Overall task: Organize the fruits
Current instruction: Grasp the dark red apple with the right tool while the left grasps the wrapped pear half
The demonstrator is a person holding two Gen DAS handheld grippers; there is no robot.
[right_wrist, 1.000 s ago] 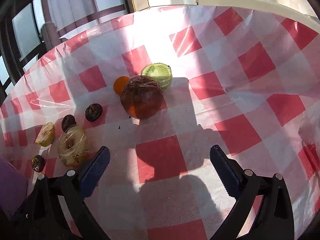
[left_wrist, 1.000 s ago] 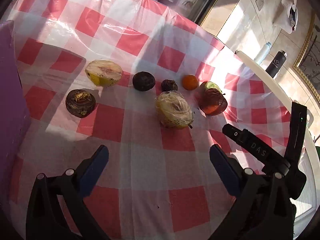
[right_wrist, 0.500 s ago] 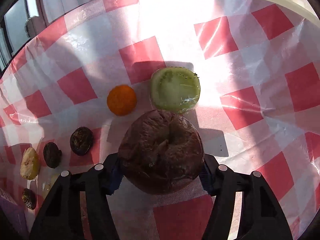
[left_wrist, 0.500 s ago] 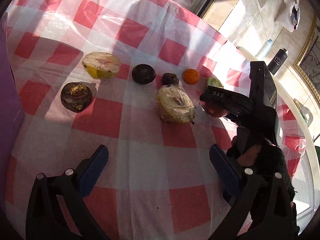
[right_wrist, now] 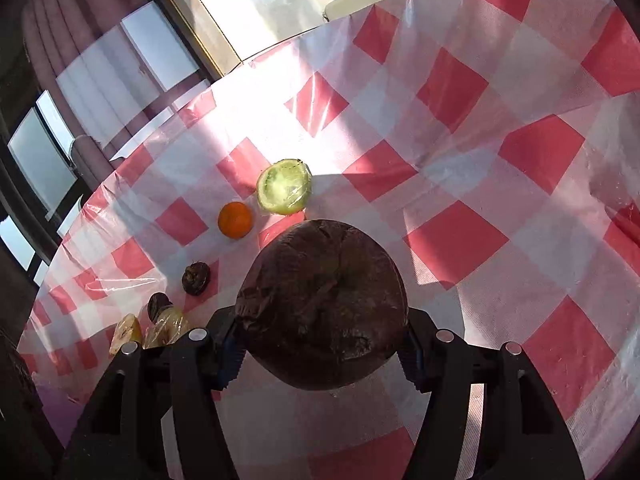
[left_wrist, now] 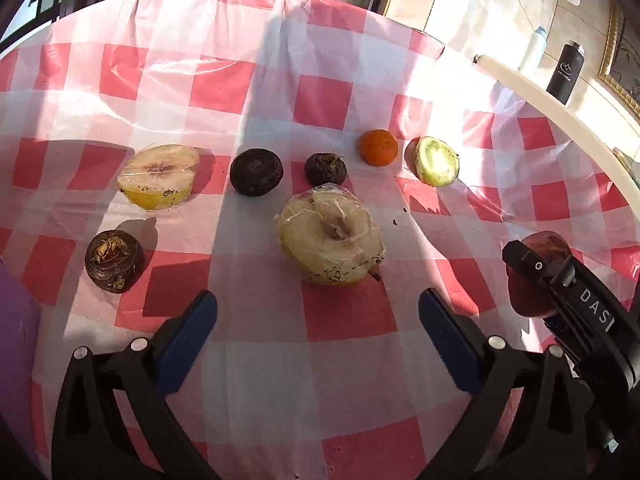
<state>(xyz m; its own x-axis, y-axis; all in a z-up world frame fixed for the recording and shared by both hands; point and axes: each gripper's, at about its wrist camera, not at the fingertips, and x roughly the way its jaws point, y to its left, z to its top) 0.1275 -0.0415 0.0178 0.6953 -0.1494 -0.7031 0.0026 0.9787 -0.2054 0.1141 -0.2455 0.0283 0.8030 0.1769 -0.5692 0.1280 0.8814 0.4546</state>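
Note:
Several fruits lie on the red-and-white checked tablecloth (left_wrist: 256, 92). My right gripper (right_wrist: 322, 350) is shut on a large dark reddish-brown fruit (right_wrist: 322, 304) and holds it above the cloth; it shows at the right of the left wrist view (left_wrist: 538, 276). My left gripper (left_wrist: 318, 334) is open and empty, just short of a wrapped pale fruit half (left_wrist: 330, 240). Behind it lie a wrapped yellow half (left_wrist: 158, 176), two dark fruits (left_wrist: 256, 172) (left_wrist: 325, 168), an orange (left_wrist: 378, 147) and a green half (left_wrist: 436, 161). Another dark fruit (left_wrist: 113, 261) lies at the left.
A purple object (left_wrist: 16, 344) stands at the left edge. The table's white rim (left_wrist: 552, 108) curves at the right, with a dark bottle (left_wrist: 566, 72) and a pale bottle (left_wrist: 534, 46) beyond it. Windows and curtains lie behind the table.
My right gripper closed on the large reddish-brown fruit, lifted it off the cloth and drew it back to the right. The green half now stands uncovered. My left gripper stayed open.

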